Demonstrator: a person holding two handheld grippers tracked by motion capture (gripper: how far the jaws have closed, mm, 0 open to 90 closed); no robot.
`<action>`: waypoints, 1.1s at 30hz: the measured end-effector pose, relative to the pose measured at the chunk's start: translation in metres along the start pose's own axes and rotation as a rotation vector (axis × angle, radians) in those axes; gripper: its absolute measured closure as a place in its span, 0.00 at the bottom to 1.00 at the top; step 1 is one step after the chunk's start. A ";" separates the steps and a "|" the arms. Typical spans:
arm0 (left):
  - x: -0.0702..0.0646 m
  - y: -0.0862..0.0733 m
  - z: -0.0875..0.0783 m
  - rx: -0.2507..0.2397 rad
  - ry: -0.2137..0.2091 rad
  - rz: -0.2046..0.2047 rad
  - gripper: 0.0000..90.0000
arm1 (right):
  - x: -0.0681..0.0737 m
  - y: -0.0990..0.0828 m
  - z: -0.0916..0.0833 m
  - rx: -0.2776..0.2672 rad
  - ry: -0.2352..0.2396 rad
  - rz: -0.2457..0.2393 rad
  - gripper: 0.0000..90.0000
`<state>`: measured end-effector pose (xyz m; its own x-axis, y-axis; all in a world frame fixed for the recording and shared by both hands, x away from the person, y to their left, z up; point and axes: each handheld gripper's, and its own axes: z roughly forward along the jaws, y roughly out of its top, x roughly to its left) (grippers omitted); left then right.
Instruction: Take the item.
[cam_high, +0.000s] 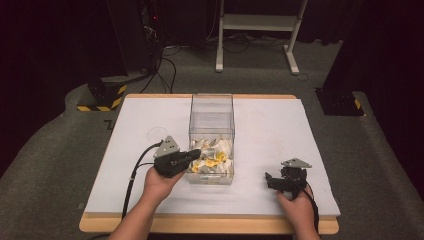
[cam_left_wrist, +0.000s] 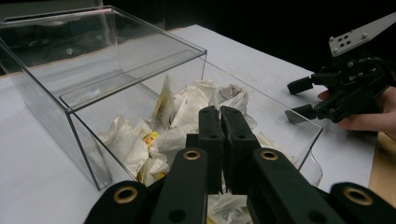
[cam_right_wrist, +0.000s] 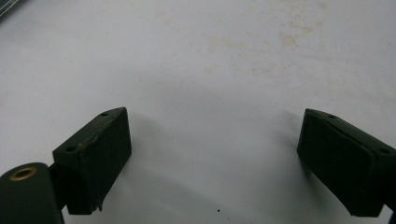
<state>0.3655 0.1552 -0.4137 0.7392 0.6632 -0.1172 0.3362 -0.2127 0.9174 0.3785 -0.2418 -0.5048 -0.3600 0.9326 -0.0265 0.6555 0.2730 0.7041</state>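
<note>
Left gripper: jaws pressed together, nothing visibly between them, poised over the near end of the clear box mid-bench. Inside: crumpled white wrappers, some yellow. Right gripper: jaws wide apart, empty, low over bare white bench. Likely step: picking 1 wrapper; open first, dip inside the wall. Tips hide what's beneath them.

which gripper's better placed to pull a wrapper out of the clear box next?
Left, probably. The left gripper is already at the clear box, over the crumpled wrappers, though its fingers are shut and must open first. The right gripper is open but sits on bare table, apart from the box.
</note>
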 end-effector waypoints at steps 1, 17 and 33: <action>0.000 0.000 -0.001 -0.003 0.001 0.001 0.97 | 0.000 0.000 0.000 0.001 0.000 -0.001 0.11; 0.006 0.002 -0.015 -0.038 0.019 -0.010 0.97 | 0.000 0.000 0.000 0.000 0.001 0.000 0.11; 0.015 -0.006 -0.036 -0.051 0.061 -0.021 0.97 | -0.001 0.000 0.000 0.001 0.002 -0.001 0.11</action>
<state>0.3537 0.1926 -0.4075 0.6947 0.7101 -0.1144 0.3198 -0.1625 0.9334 0.3787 -0.2423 -0.5047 -0.3622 0.9317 -0.0256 0.6558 0.2742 0.7034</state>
